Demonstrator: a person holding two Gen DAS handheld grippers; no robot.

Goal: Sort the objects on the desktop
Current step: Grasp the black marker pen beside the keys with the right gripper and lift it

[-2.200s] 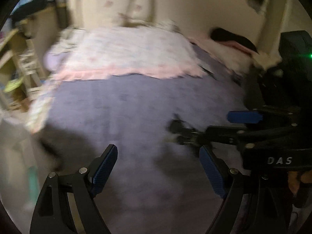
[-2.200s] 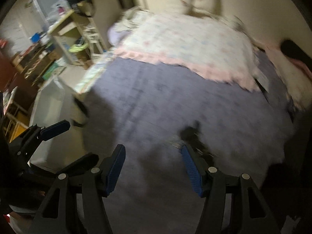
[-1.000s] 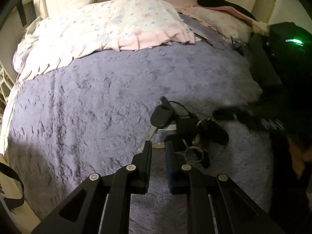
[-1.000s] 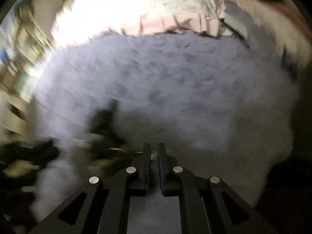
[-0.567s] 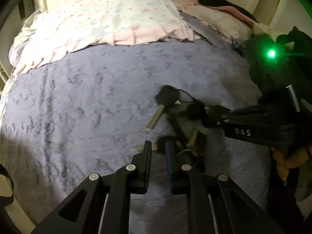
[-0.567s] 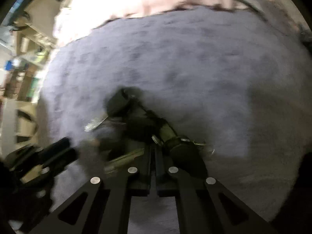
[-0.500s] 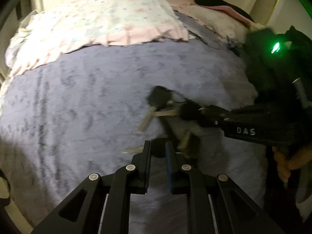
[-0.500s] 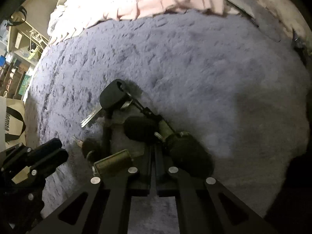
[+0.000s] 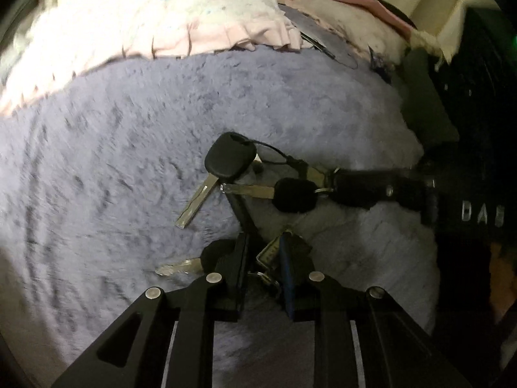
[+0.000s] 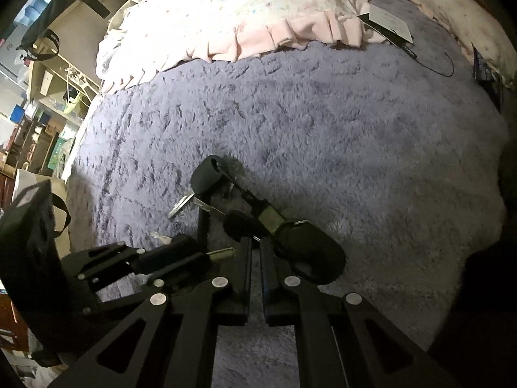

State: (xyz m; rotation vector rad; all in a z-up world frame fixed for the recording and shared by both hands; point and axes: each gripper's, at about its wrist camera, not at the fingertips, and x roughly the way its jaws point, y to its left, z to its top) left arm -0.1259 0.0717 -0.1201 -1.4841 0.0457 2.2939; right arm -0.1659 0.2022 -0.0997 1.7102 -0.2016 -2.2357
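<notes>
A bunch of keys lies on the purple fuzzy blanket [image 9: 113, 161]. The largest key has a black head [image 9: 231, 160] [image 10: 206, 174]; a black fob [image 10: 310, 258] sits beside it. My left gripper [image 9: 262, 245] points down onto the near end of the bunch. Its jaws are opening, with a brass key [image 9: 269, 249] between them and a small gap at the left finger. My right gripper [image 10: 256, 242] is shut on the key ring at the bunch's middle. In the left wrist view it reaches in from the right [image 9: 336, 182].
A pink frilled quilt [image 9: 161, 32] [image 10: 258, 16] covers the far half of the bed. A black cable and a white card [image 10: 391, 22] lie at the back right. Shelves [image 10: 48, 97] and a paper bag [image 10: 32, 190] stand off the bed's left edge.
Both grippers came down from wide open above the blanket to the keys. The right one shut on the bunch. The left one sank closer and its jaws have widened over the brass key.
</notes>
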